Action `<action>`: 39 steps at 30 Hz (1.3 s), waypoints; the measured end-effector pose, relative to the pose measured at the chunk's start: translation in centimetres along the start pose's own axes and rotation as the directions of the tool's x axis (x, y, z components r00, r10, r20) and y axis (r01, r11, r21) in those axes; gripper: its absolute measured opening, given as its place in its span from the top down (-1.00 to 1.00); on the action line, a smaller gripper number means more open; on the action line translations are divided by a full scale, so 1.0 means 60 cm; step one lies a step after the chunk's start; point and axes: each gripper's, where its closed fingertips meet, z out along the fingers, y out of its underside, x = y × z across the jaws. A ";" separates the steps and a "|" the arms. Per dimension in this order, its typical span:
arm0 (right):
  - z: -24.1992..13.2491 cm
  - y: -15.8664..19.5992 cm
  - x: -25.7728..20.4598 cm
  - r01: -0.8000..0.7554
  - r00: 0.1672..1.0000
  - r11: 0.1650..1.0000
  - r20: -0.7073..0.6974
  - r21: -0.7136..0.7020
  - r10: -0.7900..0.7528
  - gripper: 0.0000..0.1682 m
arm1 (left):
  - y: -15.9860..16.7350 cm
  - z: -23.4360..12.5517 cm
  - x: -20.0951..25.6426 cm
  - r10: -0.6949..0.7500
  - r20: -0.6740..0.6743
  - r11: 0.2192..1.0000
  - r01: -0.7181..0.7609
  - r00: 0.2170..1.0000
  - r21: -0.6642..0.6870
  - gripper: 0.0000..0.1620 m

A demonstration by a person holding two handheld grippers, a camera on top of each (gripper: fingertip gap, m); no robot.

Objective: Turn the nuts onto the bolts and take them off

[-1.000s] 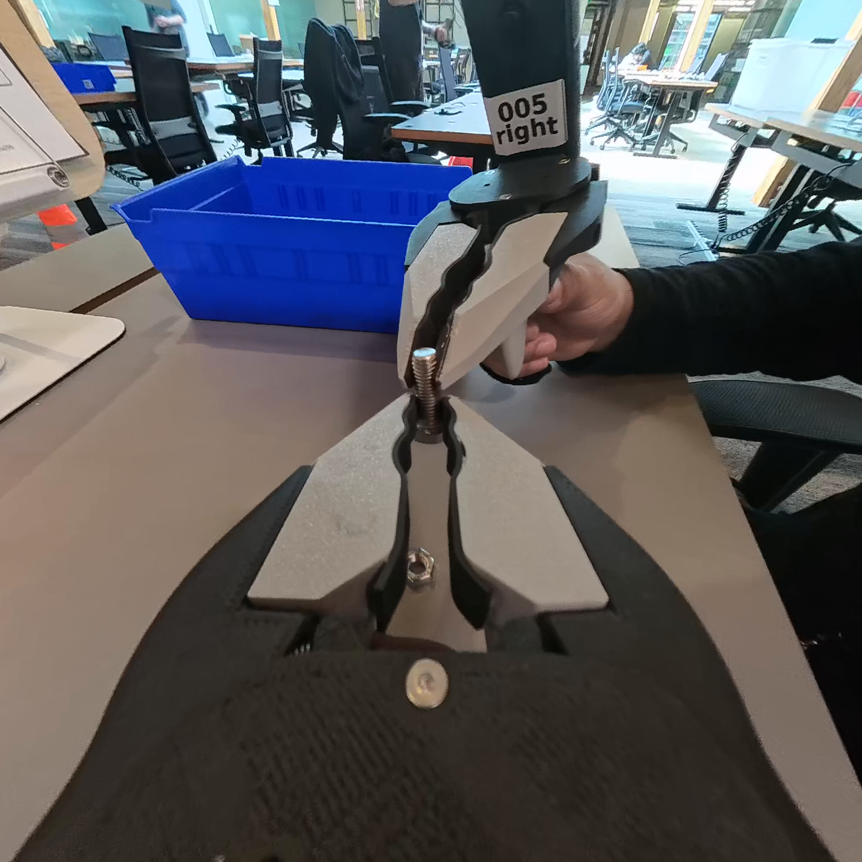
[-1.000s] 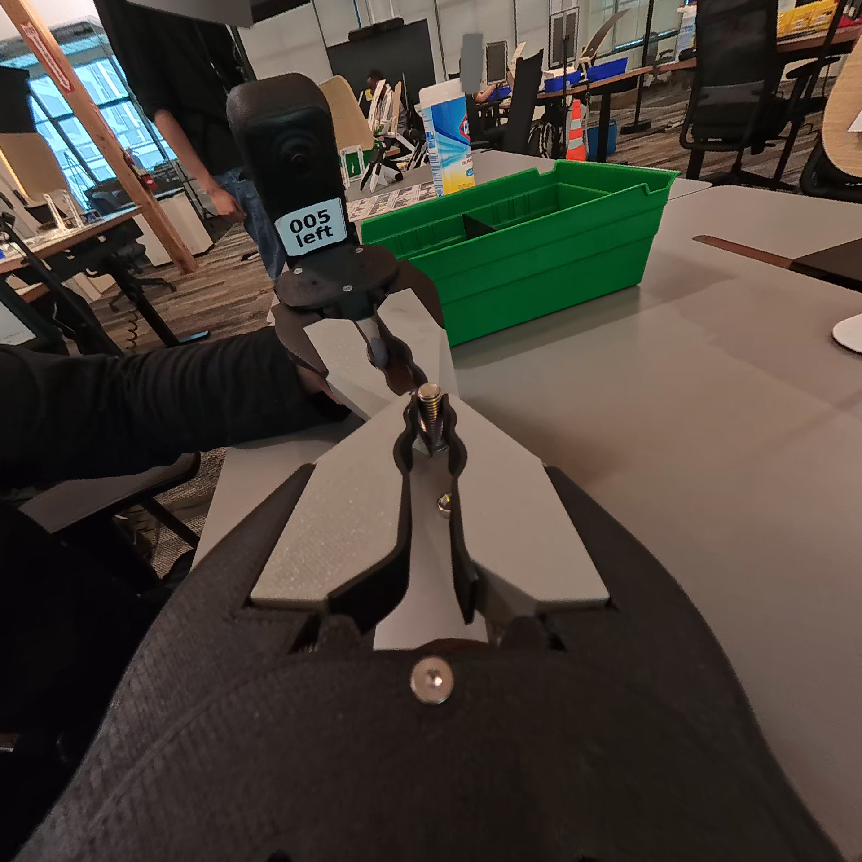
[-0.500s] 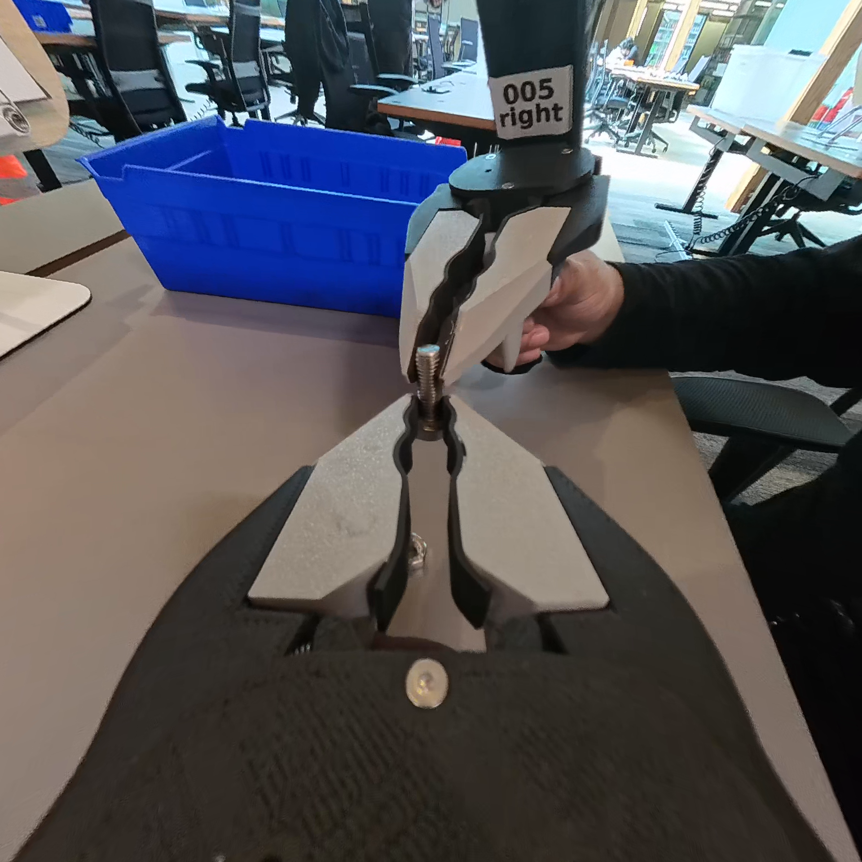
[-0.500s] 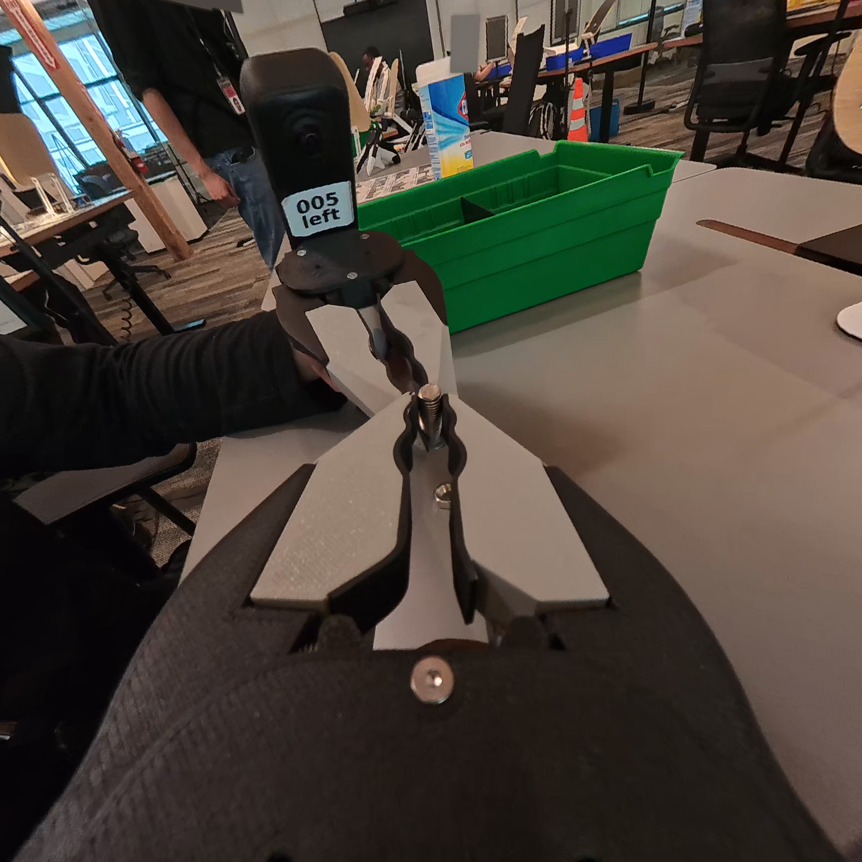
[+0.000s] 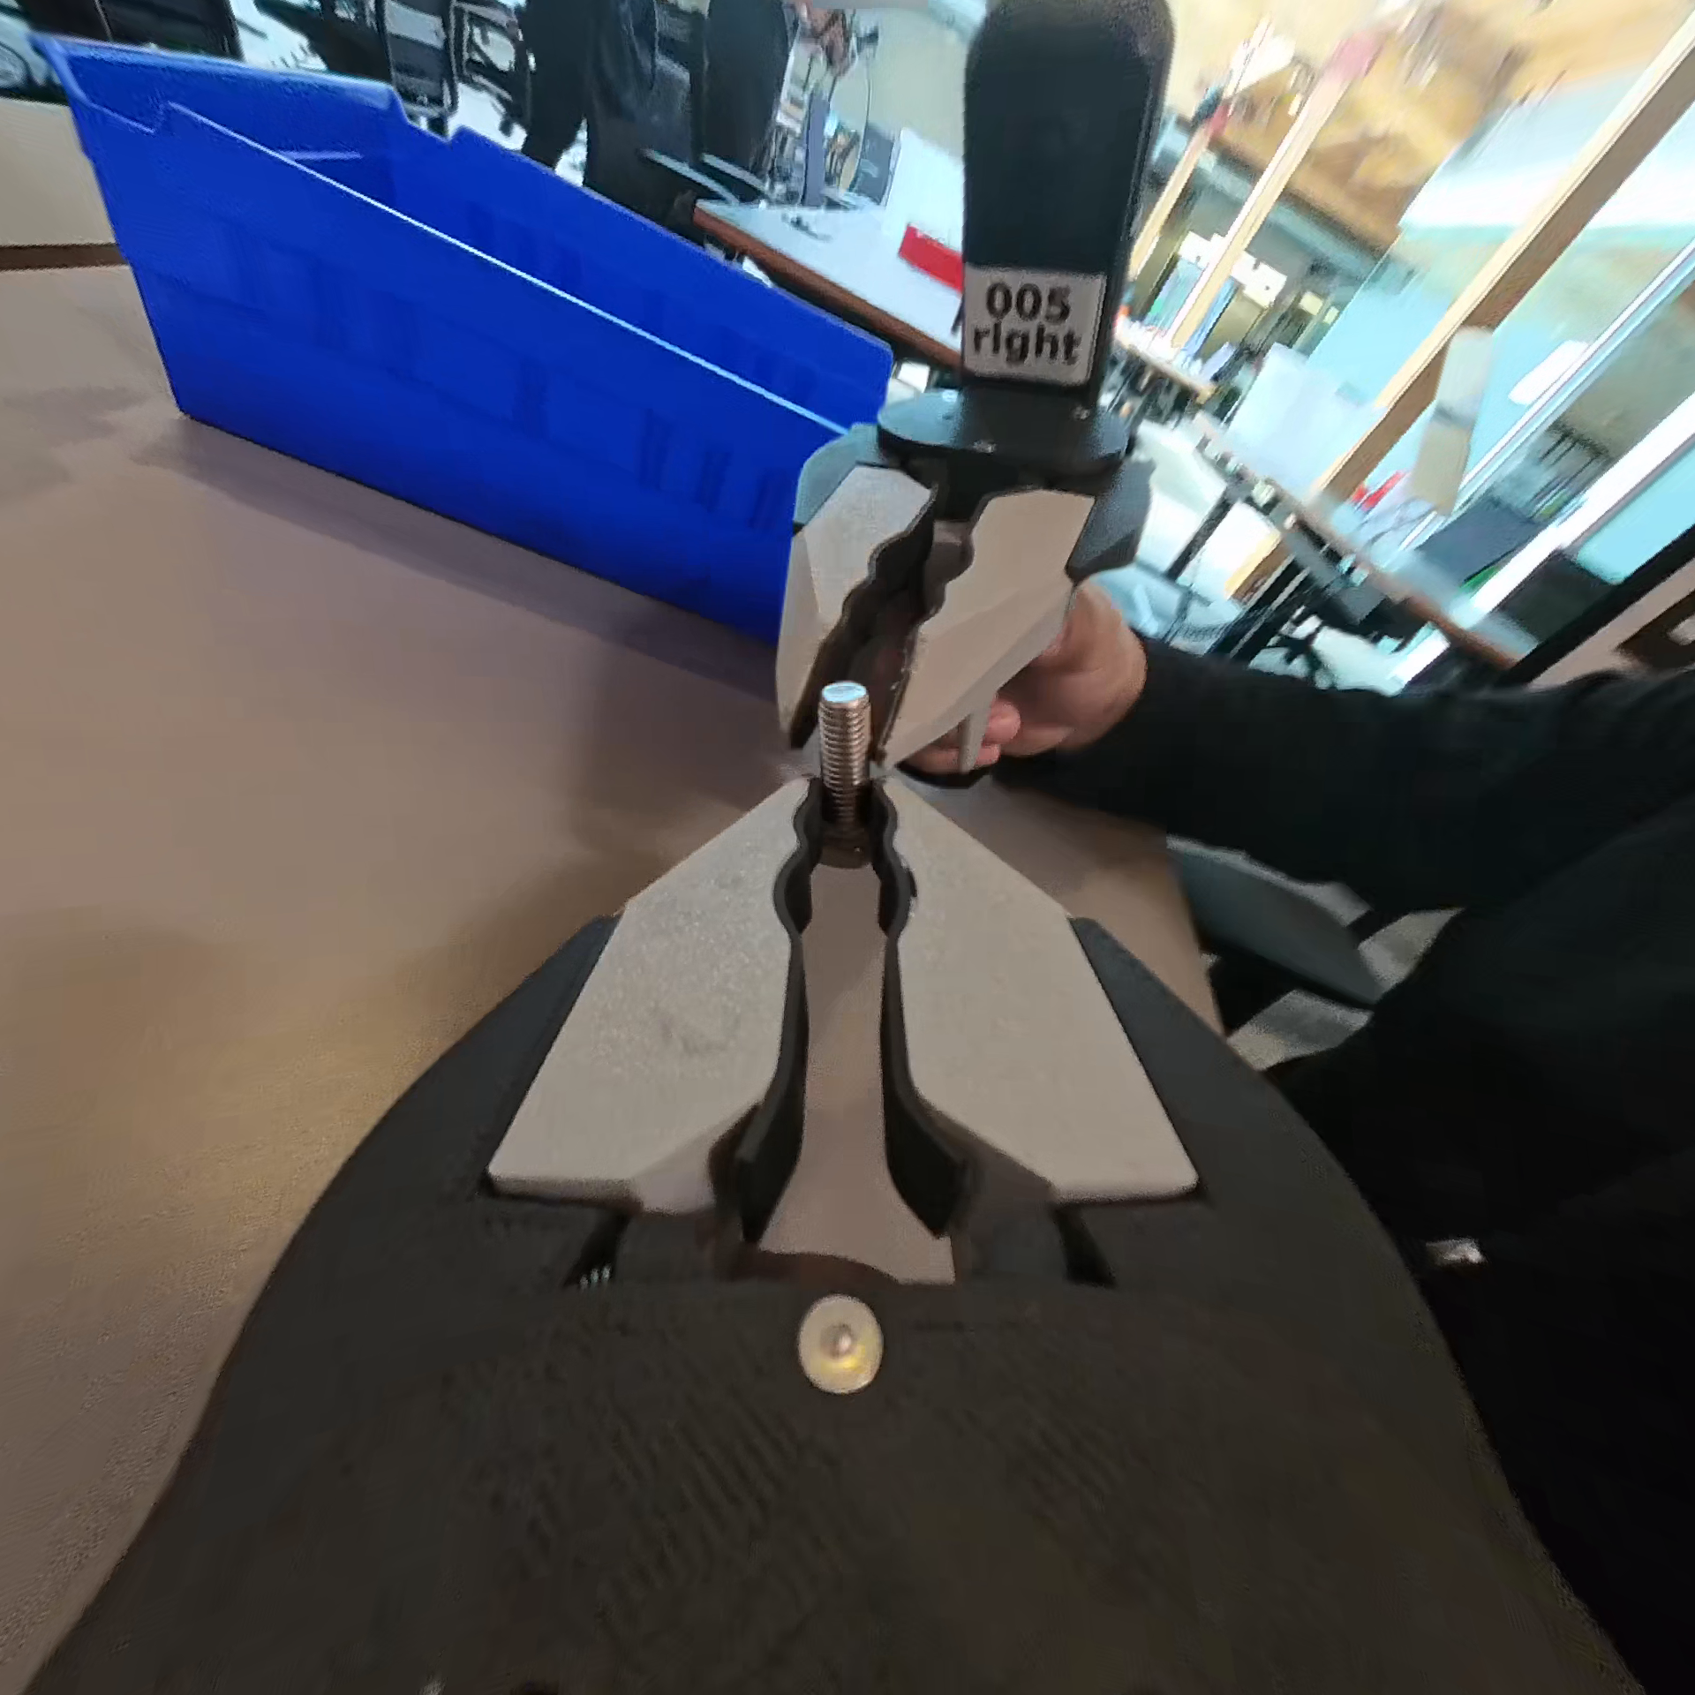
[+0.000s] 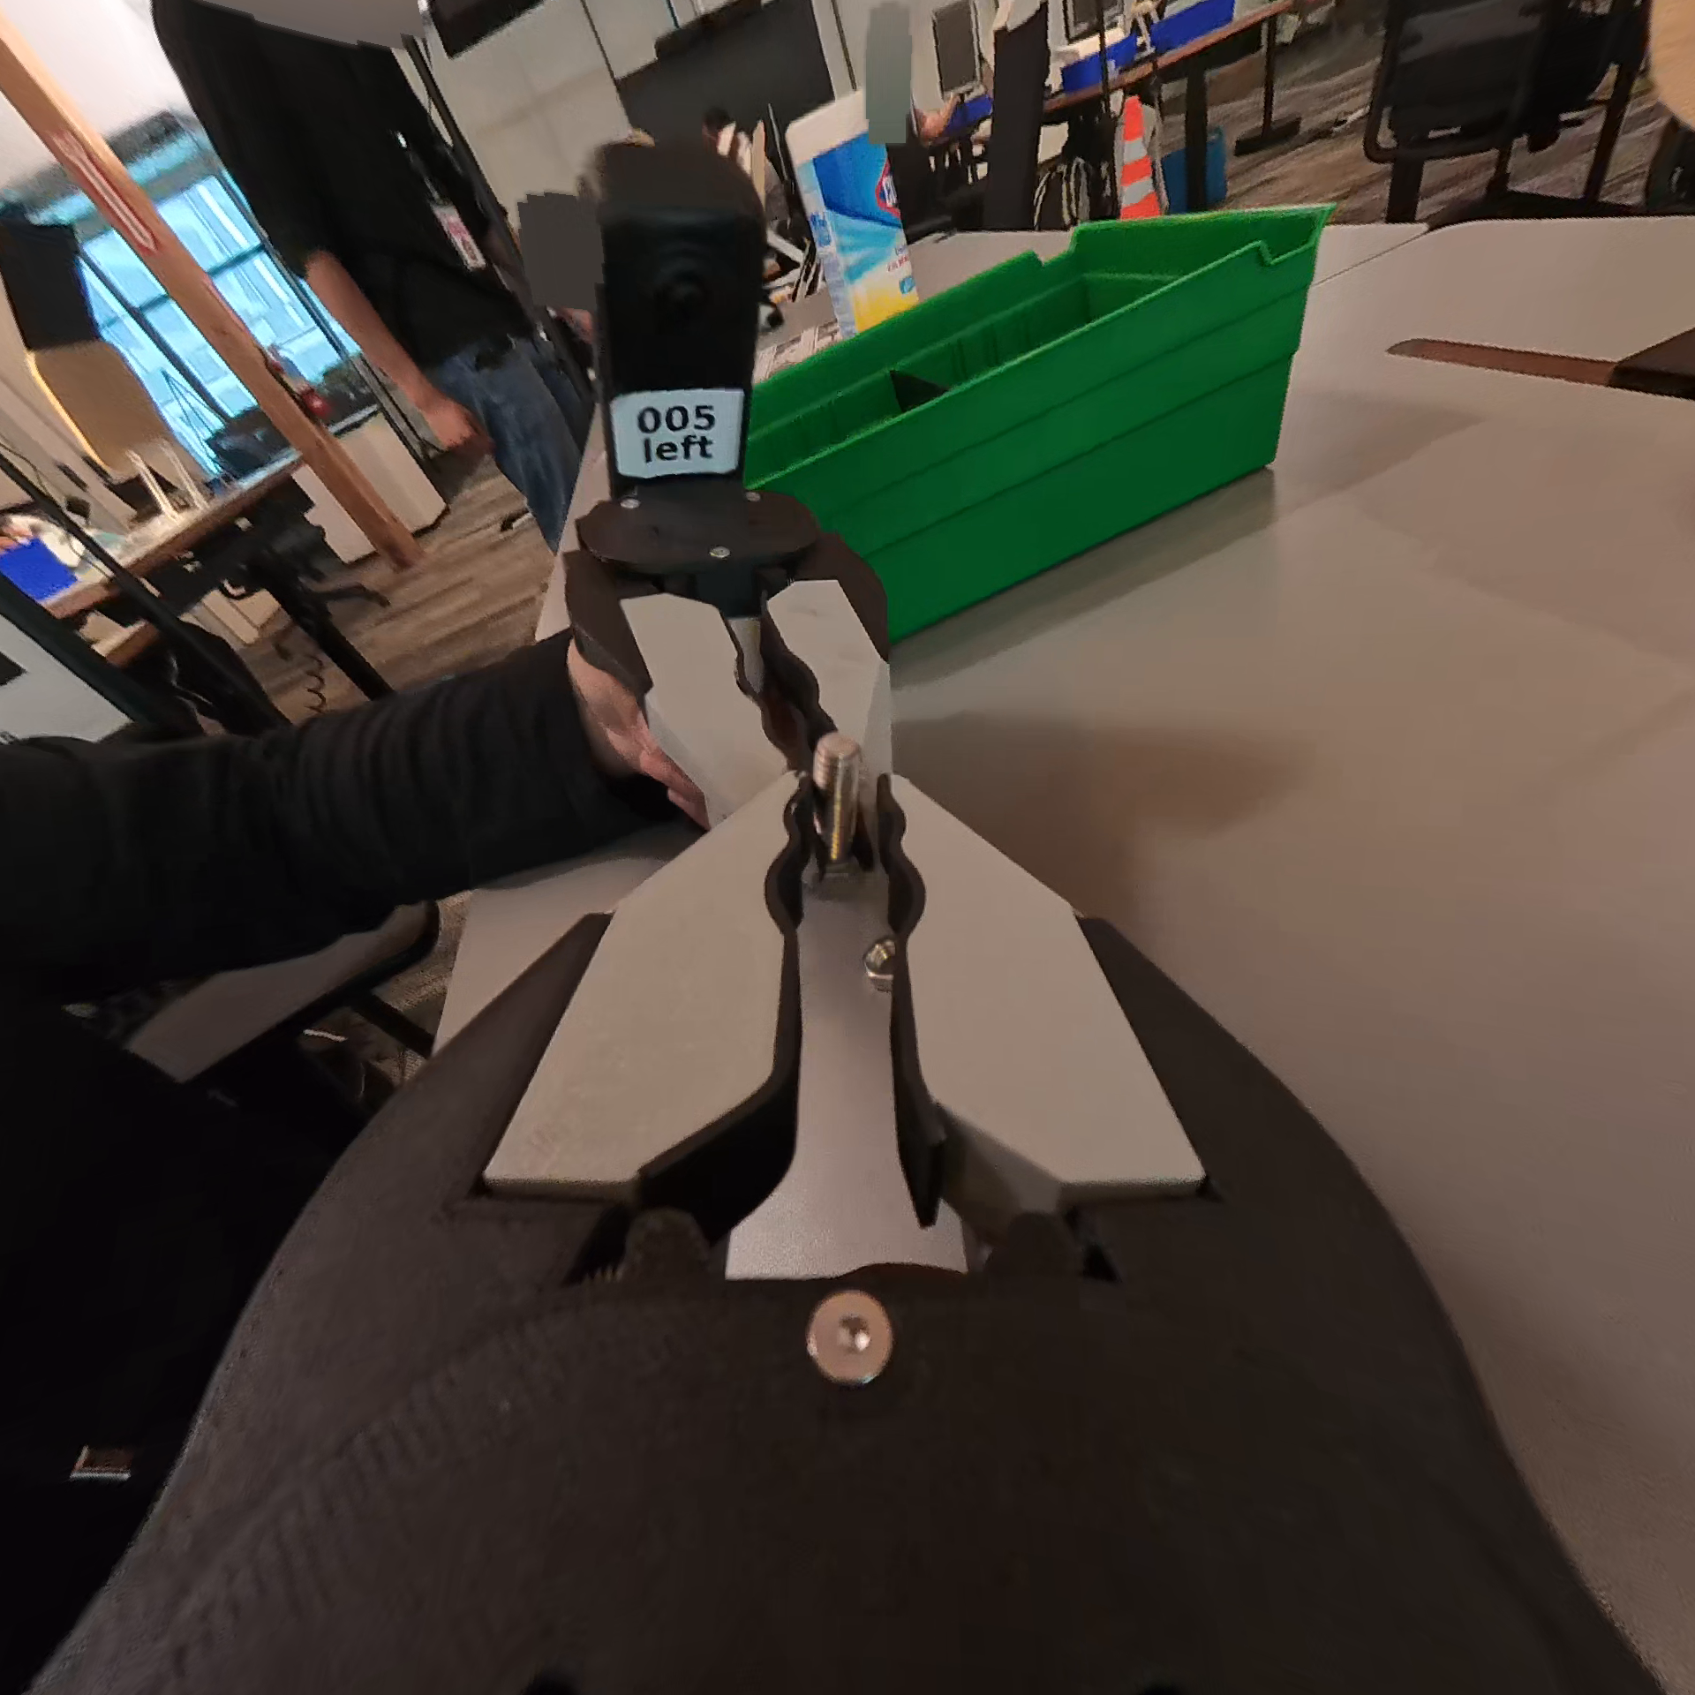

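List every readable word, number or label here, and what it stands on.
I do not repeat writing; these bear it:
White label, black post, left wrist view: legible.
Pale label, black camera post, right wrist view: legible.
Blue carton behind green bin: mark partly hidden.
Red strip on wooden beam: blurred.

The left hand-held gripper (image 5: 844, 807) is held level, its fingers nearly closed at the tips. The right hand-held gripper (image 6: 839, 825) is held facing it, tip to tip, its fingers slightly parted. Each is gripped from behind by a hand (image 5: 1064, 697) in a black sleeve (image 6: 275, 825).
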 end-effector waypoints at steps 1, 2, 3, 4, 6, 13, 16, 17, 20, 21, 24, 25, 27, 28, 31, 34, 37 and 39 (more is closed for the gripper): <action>-0.004 -0.003 0.003 -0.007 1.000 1.000 -0.004 0.009 0.007 0.87 | -0.006 -0.004 -0.002 -0.031 -0.006 0.999 0.032 0.999 0.024 0.92; -0.007 -0.006 0.007 -0.008 1.000 1.000 -0.017 0.016 0.009 0.88 | -0.011 -0.008 -0.005 -0.061 -0.013 0.997 0.062 0.998 0.044 0.92; -0.011 -0.009 0.012 -0.009 1.000 1.000 -0.029 0.023 0.009 0.88 | -0.017 -0.013 -0.009 -0.087 -0.020 0.994 0.089 0.996 0.066 0.92; -0.013 -0.011 0.015 -0.012 0.999 0.999 -0.035 0.029 0.014 0.88 | -0.022 -0.017 -0.010 -0.108 -0.030 0.990 0.110 0.994 0.089 0.92; -0.015 -0.012 0.015 -0.030 0.999 0.999 -0.028 0.034 0.031 0.85 | -0.031 -0.022 -0.013 -0.139 -0.045 0.982 0.143 0.989 0.123 0.92; 0.002 0.009 0.004 -0.028 1.000 0.999 0.001 -0.024 0.028 0.72 | -0.044 -0.025 -0.012 -0.139 -0.044 0.975 0.145 0.989 0.169 0.92; 0.006 0.012 0.004 -0.022 1.000 0.999 -0.007 -0.033 0.022 0.70 | -0.045 -0.023 -0.009 -0.117 -0.037 0.977 0.122 0.992 0.173 0.92; 0.006 0.013 0.005 -0.021 1.000 0.999 -0.010 -0.037 0.020 0.70 | -0.046 -0.024 -0.011 -0.109 -0.026 0.978 0.112 0.994 0.177 0.92; 0.003 0.017 0.015 -0.011 0.999 0.999 -0.041 -0.051 0.009 0.70 | -0.039 -0.028 -0.037 -0.043 0.107 0.990 0.028 0.993 0.142 0.92; 0.004 0.022 0.021 0.000 0.998 0.997 -0.066 -0.071 -0.005 0.70 | -0.035 -0.030 -0.049 0.002 0.168 0.993 -0.022 0.986 0.120 0.92; 0.010 0.052 0.027 0.036 0.994 0.984 -0.093 -0.175 -0.053 0.69 | -0.019 -0.033 -0.071 0.150 0.284 0.987 -0.161 0.947 0.015 0.92; 0.015 0.064 0.025 0.047 0.994 0.975 -0.087 -0.218 -0.068 0.68 | -0.011 -0.031 -0.073 0.201 0.290 0.979 -0.204 0.936 -0.021 0.92; 0.022 0.089 0.024 0.102 0.987 0.949 -0.087 -0.300 -0.133 0.67 | 0.003 -0.023 -0.070 0.257 0.263 0.966 -0.246 0.930 -0.075 0.92; 0.024 0.100 0.023 0.133 0.982 0.930 -0.084 -0.342 -0.171 0.65 | 0.002 -0.023 -0.069 0.256 0.257 0.967 -0.247 0.932 -0.068 0.92; 0.034 0.118 0.009 0.214 0.969 0.896 -0.034 -0.390 -0.246 0.61 | -0.011 -0.036 -0.073 0.230 0.267 0.972 -0.236 0.936 -0.010 0.92; 0.044 0.125 0.001 0.294 0.948 0.868 0.006 -0.400 -0.319 0.61 | -0.018 -0.044 -0.064 0.226 0.215 0.971 -0.238 0.950 0.035 0.92; 0.054 0.130 0.013 0.345 0.928 0.835 0.026 -0.427 -0.370 0.63 | -0.026 -0.048 -0.055 0.235 0.175 0.965 -0.252 0.956 0.078 0.92; 0.061 0.133 0.016 0.344 0.932 0.828 0.053 -0.444 -0.359 0.63 | -0.030 -0.051 -0.052 0.243 0.167 0.960 -0.261 0.956 0.097 0.92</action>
